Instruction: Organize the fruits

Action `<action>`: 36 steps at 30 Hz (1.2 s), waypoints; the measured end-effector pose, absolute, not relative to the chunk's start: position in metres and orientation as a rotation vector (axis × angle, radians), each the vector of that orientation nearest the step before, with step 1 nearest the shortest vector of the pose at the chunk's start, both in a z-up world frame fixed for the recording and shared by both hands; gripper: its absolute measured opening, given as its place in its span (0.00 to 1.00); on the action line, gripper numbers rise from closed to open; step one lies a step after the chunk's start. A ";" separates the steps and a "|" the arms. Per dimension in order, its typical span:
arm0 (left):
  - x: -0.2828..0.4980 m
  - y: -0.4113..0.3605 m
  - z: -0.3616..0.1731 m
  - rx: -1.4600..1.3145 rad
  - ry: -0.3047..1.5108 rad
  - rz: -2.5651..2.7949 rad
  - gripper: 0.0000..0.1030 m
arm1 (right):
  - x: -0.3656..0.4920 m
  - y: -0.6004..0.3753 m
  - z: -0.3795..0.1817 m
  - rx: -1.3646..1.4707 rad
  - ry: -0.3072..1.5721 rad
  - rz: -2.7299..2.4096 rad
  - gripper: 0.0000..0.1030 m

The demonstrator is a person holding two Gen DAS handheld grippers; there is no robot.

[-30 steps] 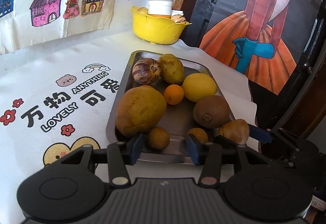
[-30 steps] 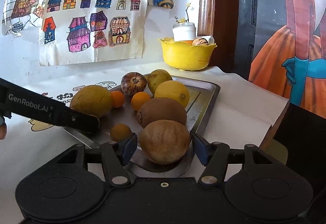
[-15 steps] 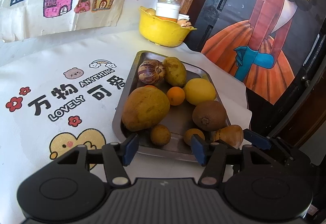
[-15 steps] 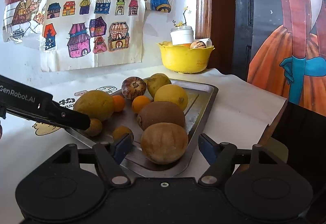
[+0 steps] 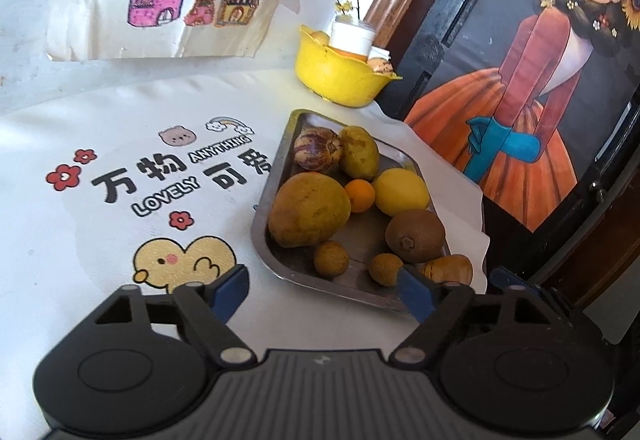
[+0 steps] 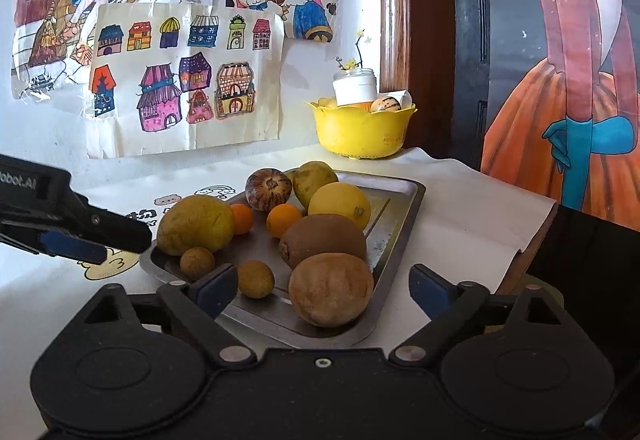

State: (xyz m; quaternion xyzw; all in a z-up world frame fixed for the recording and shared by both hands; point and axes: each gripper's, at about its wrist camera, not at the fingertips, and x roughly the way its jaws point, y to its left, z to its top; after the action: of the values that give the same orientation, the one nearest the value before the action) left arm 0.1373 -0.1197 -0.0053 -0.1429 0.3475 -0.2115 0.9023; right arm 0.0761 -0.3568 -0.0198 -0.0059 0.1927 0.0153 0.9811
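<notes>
A steel tray [image 5: 276, 264] [image 6: 404, 200] holds several fruits: a big yellow-green one [image 5: 308, 209] [image 6: 195, 224], a striped purple one [image 5: 318, 150], a lemon [image 5: 400, 192] [image 6: 340, 204], a kiwi [image 5: 415, 235] [image 6: 322, 240], small oranges and small brown round fruits. A large brown fruit [image 6: 331, 289] lies at the tray's near corner. My left gripper [image 5: 322, 292] hangs in front of the tray's near edge, jaws opening, nothing between them. My right gripper [image 6: 320, 290] has its jaws opening on either side of the brown fruit, pads clear of it.
A yellow bowl [image 5: 340, 78] [image 6: 360, 132] with a white jar and fruit stands behind the tray by the wall. A printed white cloth [image 5: 120, 200] covers the table. The table's right edge [image 6: 536, 236] runs close to the tray. The left gripper's fingers [image 6: 92, 236] reach in from the left.
Both grippers' jaws have spread wider. The left gripper has drawn back from the tray and rolled, so the tray looks smaller and tilted. The right gripper stays by the brown fruit.
</notes>
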 end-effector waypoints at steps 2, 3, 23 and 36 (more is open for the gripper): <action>0.134 -0.116 -0.003 -0.303 0.707 -0.428 0.93 | 0.074 -0.355 -0.019 -0.013 0.382 0.027 0.96; 0.133 -0.115 -0.002 -0.305 0.699 -0.420 0.95 | 0.073 -0.353 -0.018 -0.015 0.378 0.026 0.99; 0.076 -0.080 0.012 -0.206 0.479 -0.272 1.00 | 0.026 -0.309 0.009 -0.041 0.291 -0.007 0.99; 0.027 -0.046 0.023 -0.098 0.352 -0.244 1.00 | -0.024 -0.269 0.020 -0.048 0.250 -0.044 0.99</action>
State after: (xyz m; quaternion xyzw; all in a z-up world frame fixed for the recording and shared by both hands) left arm 0.0271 -0.0461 0.0234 -0.0485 0.1747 -0.1211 0.9759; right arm -0.0242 -0.2688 0.0202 -0.0238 0.1247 -0.0218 0.9917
